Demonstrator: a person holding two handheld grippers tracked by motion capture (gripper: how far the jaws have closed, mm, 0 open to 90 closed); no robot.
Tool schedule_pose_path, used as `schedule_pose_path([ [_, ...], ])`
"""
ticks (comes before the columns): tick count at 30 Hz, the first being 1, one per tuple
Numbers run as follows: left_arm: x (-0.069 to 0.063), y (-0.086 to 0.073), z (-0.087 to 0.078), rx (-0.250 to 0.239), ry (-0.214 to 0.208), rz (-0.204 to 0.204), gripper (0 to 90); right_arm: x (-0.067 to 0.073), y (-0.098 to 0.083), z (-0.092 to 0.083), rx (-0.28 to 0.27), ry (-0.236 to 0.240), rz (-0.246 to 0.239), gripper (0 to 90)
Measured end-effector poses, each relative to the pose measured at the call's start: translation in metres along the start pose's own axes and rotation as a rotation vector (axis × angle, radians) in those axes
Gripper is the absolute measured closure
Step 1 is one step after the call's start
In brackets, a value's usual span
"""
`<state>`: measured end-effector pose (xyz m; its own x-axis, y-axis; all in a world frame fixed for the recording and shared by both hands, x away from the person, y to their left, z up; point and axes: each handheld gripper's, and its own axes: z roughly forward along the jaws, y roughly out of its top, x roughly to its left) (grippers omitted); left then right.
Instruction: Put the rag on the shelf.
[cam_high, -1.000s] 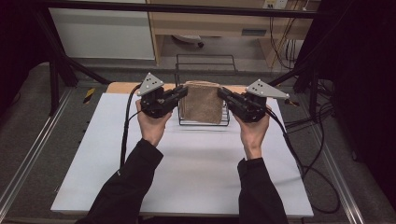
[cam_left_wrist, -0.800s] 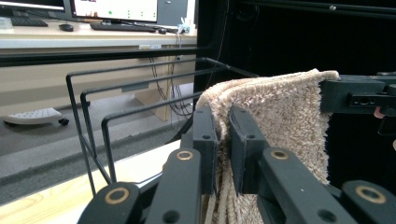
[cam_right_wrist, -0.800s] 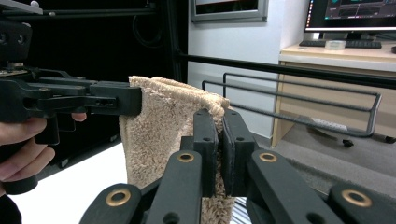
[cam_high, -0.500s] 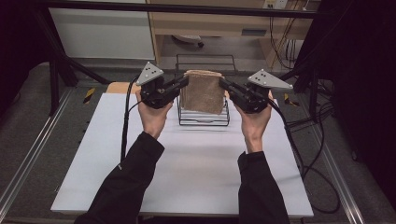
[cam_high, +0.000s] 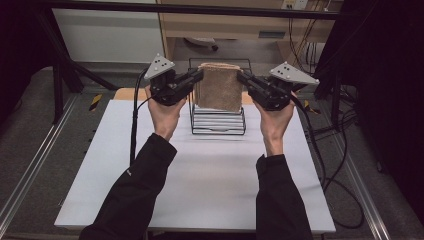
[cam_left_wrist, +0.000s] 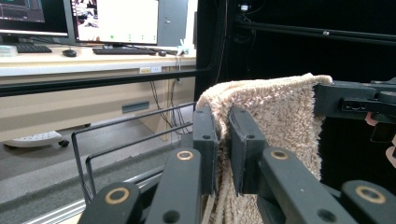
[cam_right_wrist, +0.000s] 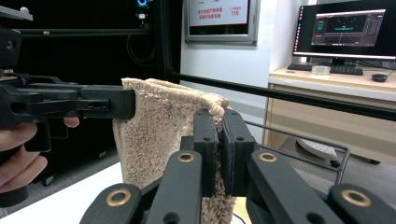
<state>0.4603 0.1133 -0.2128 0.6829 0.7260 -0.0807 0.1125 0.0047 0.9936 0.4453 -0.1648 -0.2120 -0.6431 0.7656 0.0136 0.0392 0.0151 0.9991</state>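
A folded beige towel (cam_high: 219, 87) hangs in the air above a black wire rack (cam_high: 218, 120) at the table's far middle. My left gripper (cam_high: 198, 76) is shut on the towel's upper left corner, and my right gripper (cam_high: 241, 77) is shut on its upper right corner. In the left gripper view the towel (cam_left_wrist: 275, 121) is pinched between the jaws of my left gripper (cam_left_wrist: 223, 135), with the other gripper clamped on its far edge. In the right gripper view the towel (cam_right_wrist: 159, 135) is likewise held by my right gripper (cam_right_wrist: 219, 140). The towel's lower edge hangs near the rack's top.
The white table (cam_high: 200, 175) spreads out in front of the rack. A black frame bar (cam_high: 200, 9) crosses behind it. Cables (cam_high: 320, 150) trail off the right side. A desk with monitors (cam_left_wrist: 112, 21) stands beyond the rack.
Both grippers have risen and moved away from me with the towel, lifting it from inside the rack to above it.
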Motion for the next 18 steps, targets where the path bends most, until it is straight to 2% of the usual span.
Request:
schedule_pose_path([
  [18, 0.007, 0.024, 0.010, -0.037, 0.008, 0.002, 81.4, -0.007, 0.025, 0.011, -0.036, -0.020, -0.010, 86.1],
])
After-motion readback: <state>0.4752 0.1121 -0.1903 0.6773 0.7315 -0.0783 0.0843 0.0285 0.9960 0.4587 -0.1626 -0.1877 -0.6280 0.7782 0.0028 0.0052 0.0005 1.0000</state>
